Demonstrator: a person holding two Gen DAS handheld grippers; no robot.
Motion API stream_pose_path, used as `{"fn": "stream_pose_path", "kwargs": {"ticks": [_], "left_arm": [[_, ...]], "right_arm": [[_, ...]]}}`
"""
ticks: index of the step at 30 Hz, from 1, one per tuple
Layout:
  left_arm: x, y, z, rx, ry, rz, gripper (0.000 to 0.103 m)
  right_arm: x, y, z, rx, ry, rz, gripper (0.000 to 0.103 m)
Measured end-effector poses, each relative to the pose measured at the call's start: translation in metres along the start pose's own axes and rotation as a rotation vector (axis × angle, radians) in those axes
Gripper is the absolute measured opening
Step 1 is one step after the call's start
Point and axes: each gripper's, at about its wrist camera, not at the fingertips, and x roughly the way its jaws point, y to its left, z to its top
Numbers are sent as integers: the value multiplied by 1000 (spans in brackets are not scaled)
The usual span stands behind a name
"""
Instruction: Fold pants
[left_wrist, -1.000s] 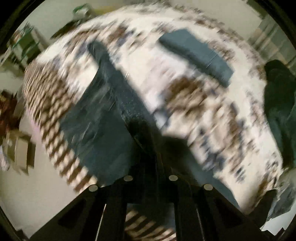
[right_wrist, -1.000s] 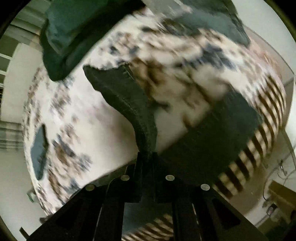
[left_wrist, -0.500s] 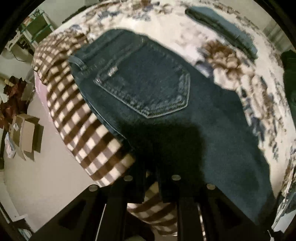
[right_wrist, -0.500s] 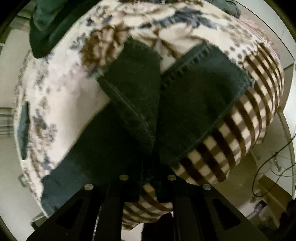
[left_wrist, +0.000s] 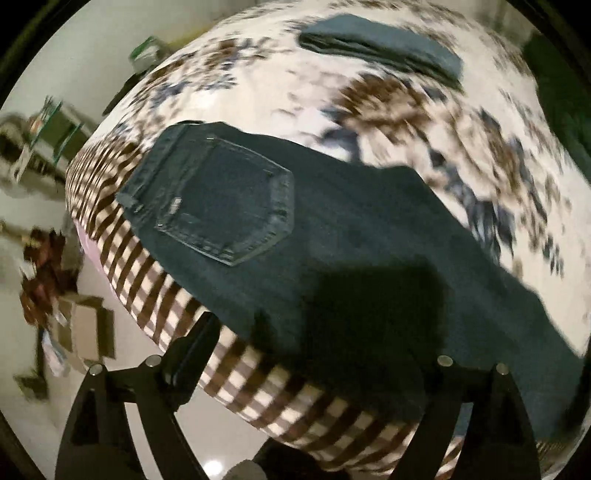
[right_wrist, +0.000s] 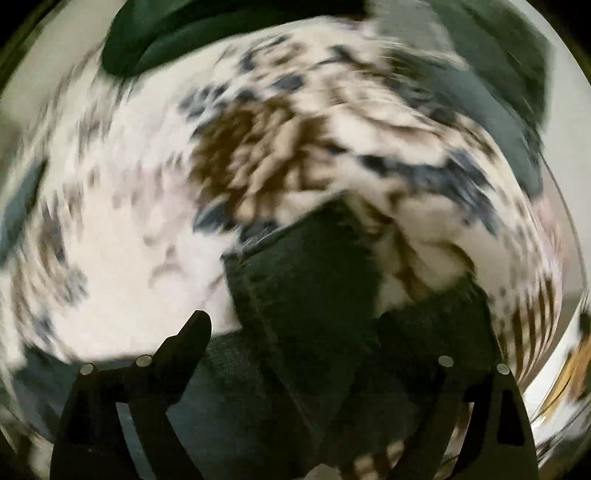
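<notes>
Dark blue jeans (left_wrist: 332, 236) lie flat on the bed near its checked front edge, back pocket (left_wrist: 229, 206) up and waistband to the left. My left gripper (left_wrist: 317, 332) is open and empty, its jaws spread wide above the jeans' near edge. In the right wrist view the jeans' leg ends (right_wrist: 306, 295) lie folded on the bed, blurred. My right gripper (right_wrist: 310, 332) is open and empty just above them.
The bed has a floral cover (left_wrist: 424, 122) with a brown checked border (left_wrist: 122, 258). A folded blue garment (left_wrist: 384, 48) lies at the far side. A dark green pile (right_wrist: 207, 33) sits at the bed's back edge. Cardboard boxes (left_wrist: 88, 332) stand on the floor at left.
Both grippers have opened and let go of the jeans, which now lie flat on the bed. Both grippers have pulled back and up a little.
</notes>
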Motion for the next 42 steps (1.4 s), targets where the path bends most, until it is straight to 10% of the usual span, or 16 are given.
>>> {"fn": "stream_pose_path", "kwargs": {"ticks": [2,4,7,11,14,25,32,35,38,40,42], "left_arm": [[-1,-11,-5,39,14,5,88],[-3,-19,-10,69,22,6,88],[-7,-30,-16,109,27,1,88],[-5,-44,-25,149,45,-5,88],[-2,-51,-29,159,62,0,88],[7,-52,-37,130,93,-11,88],[7,-21,-38,42,103,-38,88],[14,0,-34,2,114,-38,88],[20,26,-27,-61,127,-53,88],[22,49,-21,-117,129,-68,88],[22,75,-15,-175,125,-77,88]], "right_arm": [[17,14,-6,-107,30,-120,91],[19,4,-15,-111,7,-181,55],[6,-68,-33,189,-3,-144,33],[3,-168,-77,591,-10,203,29],[8,-192,-90,657,-55,355,6],[38,-190,-82,718,21,528,5],[-5,-193,-95,726,-104,377,4],[15,-193,-99,704,-16,340,5],[27,-192,-96,713,91,346,13],[5,-185,-99,732,84,345,44],[-21,-169,-106,716,70,350,48]]}}
